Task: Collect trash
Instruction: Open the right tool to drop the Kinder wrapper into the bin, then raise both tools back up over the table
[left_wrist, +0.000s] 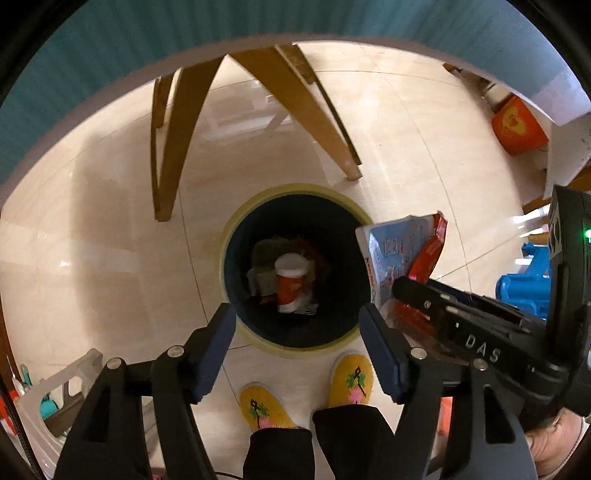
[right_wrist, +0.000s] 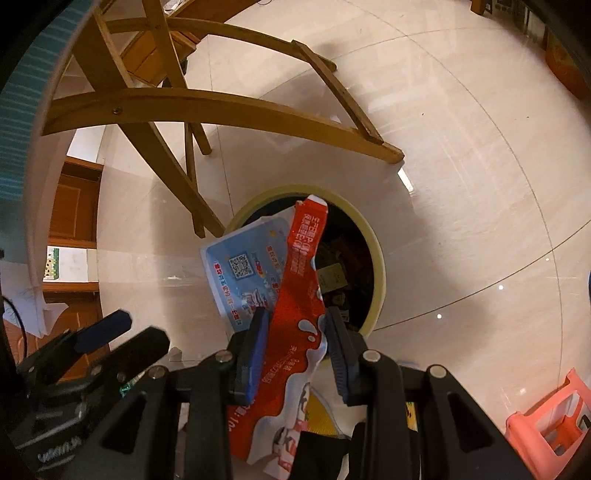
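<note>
From your left wrist, the left gripper (left_wrist: 297, 334) points straight down over the bin (left_wrist: 295, 266), its jaws spread with nothing between them. One bin stands on the floor (left_wrist: 110, 229), round, pale-rimmed and dark inside. In it lies one cup (left_wrist: 290, 284), red with a white lid, its long axis running twelve to six, lid toward twelve; the other scraps around it are too dark to count. At three o'clock of the bin, the right gripper (left_wrist: 397, 295) comes in, clenched on one wrapper (left_wrist: 402, 254), flattened, blue-white on one face, red on the other, overhanging the rim. Two yellow slippers (left_wrist: 306, 391) sit at six, one wooden chair (left_wrist: 258, 122) at twelve.

From your right wrist, the jaws grasp the wrapper (right_wrist: 295, 295) at its middle, both pads pressed on the red panel. Its long axis runs six to twelve, leaning slightly toward one, torn top end above the bin (right_wrist: 380, 266) mouth. White splash print marks the red panel; a code square sits on the blue. The left gripper (right_wrist: 122, 332) shows at nine. One pink stool (right_wrist: 546, 428) stands at four.
</note>
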